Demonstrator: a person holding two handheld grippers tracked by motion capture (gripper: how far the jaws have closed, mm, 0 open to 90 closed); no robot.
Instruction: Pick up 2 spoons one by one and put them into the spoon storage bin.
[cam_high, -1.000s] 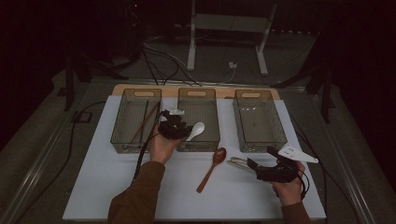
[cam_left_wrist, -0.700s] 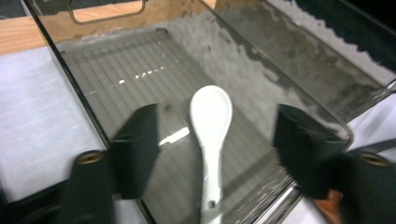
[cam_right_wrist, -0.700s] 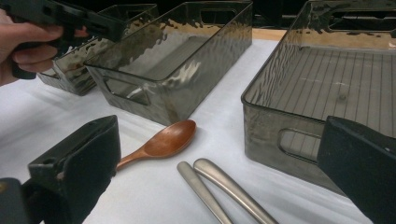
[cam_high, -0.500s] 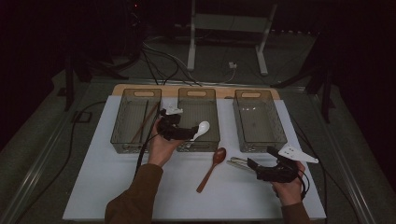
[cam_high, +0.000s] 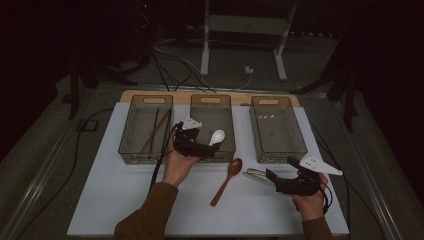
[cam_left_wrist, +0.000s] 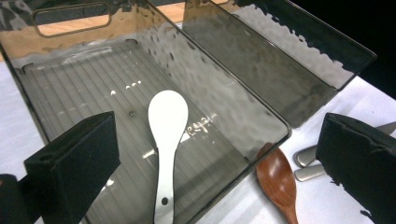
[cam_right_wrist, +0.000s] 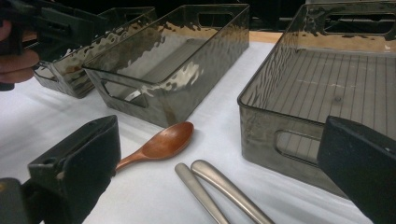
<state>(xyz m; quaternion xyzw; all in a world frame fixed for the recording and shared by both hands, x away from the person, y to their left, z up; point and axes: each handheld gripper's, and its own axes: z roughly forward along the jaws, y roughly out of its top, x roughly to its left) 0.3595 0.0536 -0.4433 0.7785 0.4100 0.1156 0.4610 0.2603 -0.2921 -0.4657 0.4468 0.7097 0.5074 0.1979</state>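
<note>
White plastic spoon (cam_left_wrist: 166, 140) is seen between the spread jaws of the left gripper (cam_high: 210, 148), untouched by either pad (the jaws have just been opening), its bowl over the ribbed floor of the middle tray (cam_high: 227, 125) near that tray's front edge; whether it rests on the floor cannot be told. The right gripper (cam_high: 280, 181) is held near the mat's front right corner, its jaws wide apart and gripping nothing, with two metal handles (cam_right_wrist: 219, 186) lying on the white mat (cam_high: 115, 190) between them. A wooden spoon (cam_high: 227, 180) is laid diagonally in front of the middle tray. Chopsticks (cam_high: 154, 131) are seen in the left tray (cam_high: 125, 142), and the right tray (cam_high: 300, 142) is set alongside.
</note>
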